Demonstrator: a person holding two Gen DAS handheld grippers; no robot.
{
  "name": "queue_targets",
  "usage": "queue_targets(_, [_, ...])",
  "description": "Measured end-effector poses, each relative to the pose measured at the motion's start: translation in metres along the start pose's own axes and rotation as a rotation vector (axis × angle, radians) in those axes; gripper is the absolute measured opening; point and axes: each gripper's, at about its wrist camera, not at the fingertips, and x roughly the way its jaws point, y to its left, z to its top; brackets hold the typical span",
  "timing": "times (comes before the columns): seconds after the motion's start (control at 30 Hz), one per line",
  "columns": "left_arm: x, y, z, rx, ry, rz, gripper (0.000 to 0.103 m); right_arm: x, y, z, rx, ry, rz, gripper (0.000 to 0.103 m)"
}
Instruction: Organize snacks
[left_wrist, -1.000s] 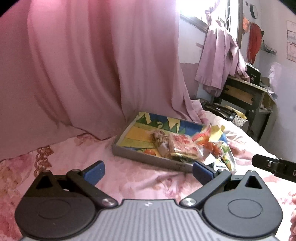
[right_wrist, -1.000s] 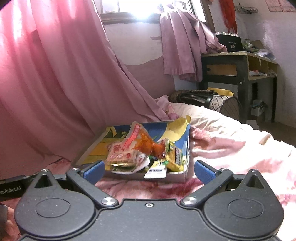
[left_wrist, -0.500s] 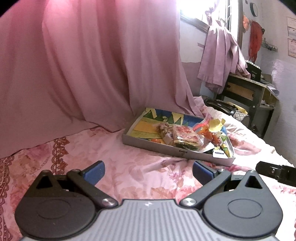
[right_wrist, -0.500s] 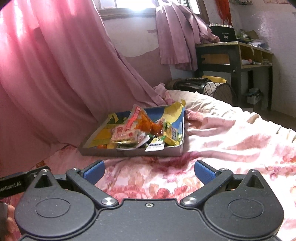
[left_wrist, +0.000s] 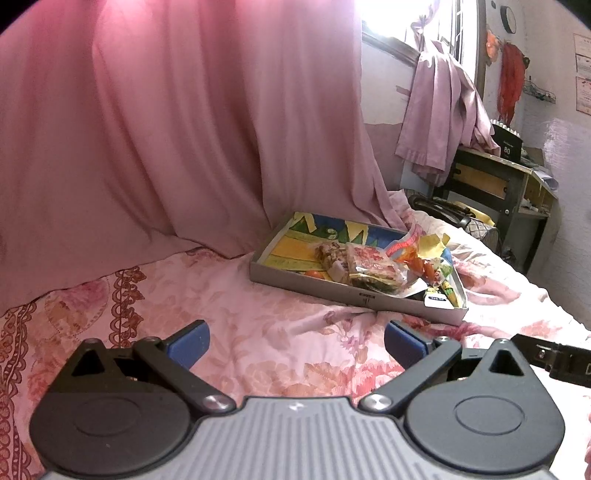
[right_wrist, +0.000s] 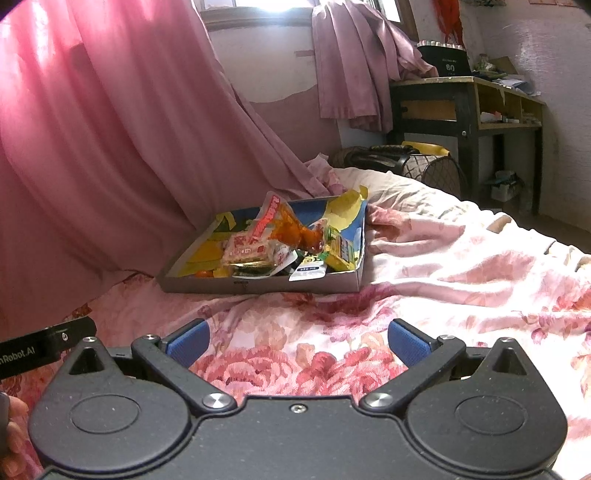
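Note:
A shallow grey cardboard tray (left_wrist: 306, 282) (right_wrist: 258, 285) with a colourful lining lies on the floral bedspread. Several snack packets are piled in its right half: a red-and-white wrapped pack (left_wrist: 371, 263) (right_wrist: 245, 250), an orange-red packet (right_wrist: 291, 229) standing up, and a yellow-green box (right_wrist: 341, 254). My left gripper (left_wrist: 297, 341) is open over the bedspread, well short of the tray, nothing between its blue pads. My right gripper (right_wrist: 297, 341) is open too, likewise short of the tray and holding nothing.
A pink curtain (left_wrist: 166, 129) hangs close behind the tray. A dark wooden desk (right_wrist: 465, 107) and a dark bag (right_wrist: 391, 158) stand beyond the bed at the right. The other gripper's black body (left_wrist: 554, 360) shows at the right edge.
Both grippers have drawn back from the tray, which now looks smaller and farther off. Both stay open. The packets in the tray have not moved.

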Motion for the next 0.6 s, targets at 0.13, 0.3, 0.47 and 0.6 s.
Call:
queue_targets(0.13, [-0.0005, 0.0001, -0.0003, 0.0, 0.001, -0.001, 0.103, 0.0007, -0.0001, -0.0008, 0.001, 0.008, -0.003, 0.102])
queue_targets(0.3, [-0.0015, 0.0006, -0.0021, -0.002, 0.004, -0.001, 0.103, 0.0035, -0.0015, -0.0011, 0.009, 0.019, -0.007, 0.102])
queue_targets(0.47, [-0.0015, 0.0007, -0.0019, -0.002, 0.005, -0.001, 0.103, 0.0045, -0.0022, -0.0011, 0.011, 0.022, -0.008, 0.102])
queue_targets(0.6, [-0.0009, 0.001, -0.0018, -0.002, 0.005, -0.001, 0.103, 0.0044, -0.0023, -0.0011, 0.011, 0.022, -0.008, 0.102])
